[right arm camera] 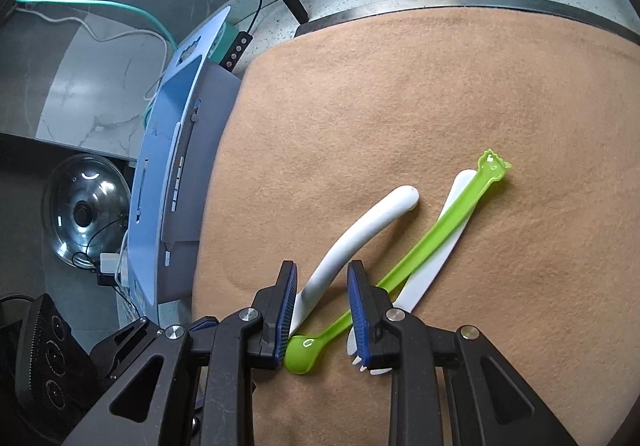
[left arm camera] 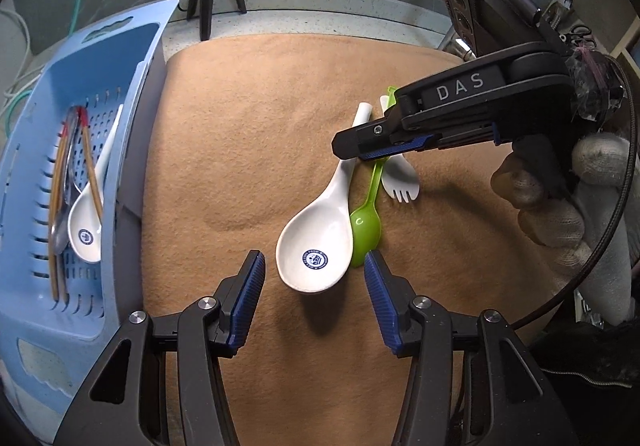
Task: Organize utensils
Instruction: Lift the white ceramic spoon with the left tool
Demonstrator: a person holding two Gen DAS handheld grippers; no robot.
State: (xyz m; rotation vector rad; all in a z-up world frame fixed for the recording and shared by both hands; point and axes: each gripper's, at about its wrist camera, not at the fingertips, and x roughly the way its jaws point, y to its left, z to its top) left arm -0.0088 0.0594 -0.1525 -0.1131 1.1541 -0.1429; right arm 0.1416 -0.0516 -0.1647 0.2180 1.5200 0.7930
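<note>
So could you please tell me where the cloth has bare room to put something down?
Bare cloth lies between the basket and the white spoon, and beyond the handles toward the counter. It is crowded where the green spoon and spork cluster.

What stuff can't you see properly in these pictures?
- White soup spoon: in the right wrist view its bowl is hidden behind the right gripper.
- White spork: in the left wrist view most of its handle is covered by the right gripper's fingers.
- Green spoon: the same fingers hide the middle of its handle there.
- Blue basket: the right wrist view shows only its outside; its contents are hidden.
</note>
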